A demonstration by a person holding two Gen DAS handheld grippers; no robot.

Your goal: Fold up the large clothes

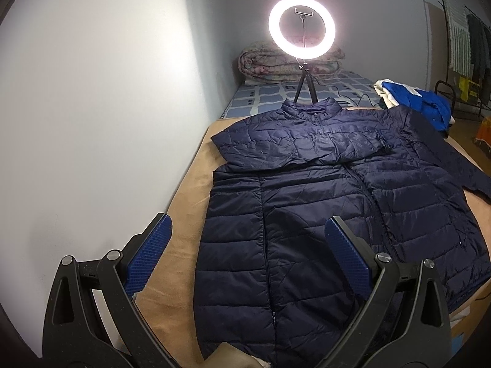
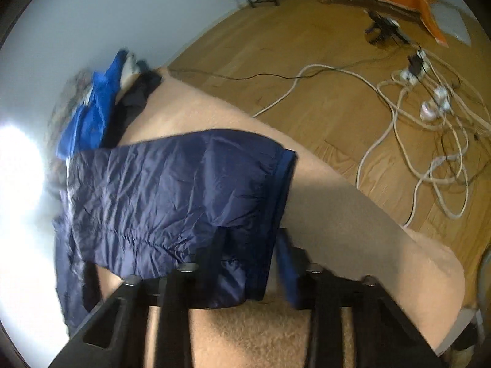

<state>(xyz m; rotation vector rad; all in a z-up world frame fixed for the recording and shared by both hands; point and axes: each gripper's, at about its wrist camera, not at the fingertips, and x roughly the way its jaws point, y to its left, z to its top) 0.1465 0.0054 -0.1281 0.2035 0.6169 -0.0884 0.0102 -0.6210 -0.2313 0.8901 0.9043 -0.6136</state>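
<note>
A navy quilted puffer jacket lies front up on a tan blanket on the bed. One sleeve is folded across the chest; the other sleeve stretches off to the right. My left gripper is open and empty, held above the jacket's lower left part. In the right wrist view my right gripper is shut on the cuff end of the jacket's sleeve and holds it lifted above the blanket.
A lit ring light on a tripod stands behind the collar, before a rolled quilt. Blue and white clothes lie at the bed's far right. A wall runs along the left. Cables and a power strip lie on the wooden floor.
</note>
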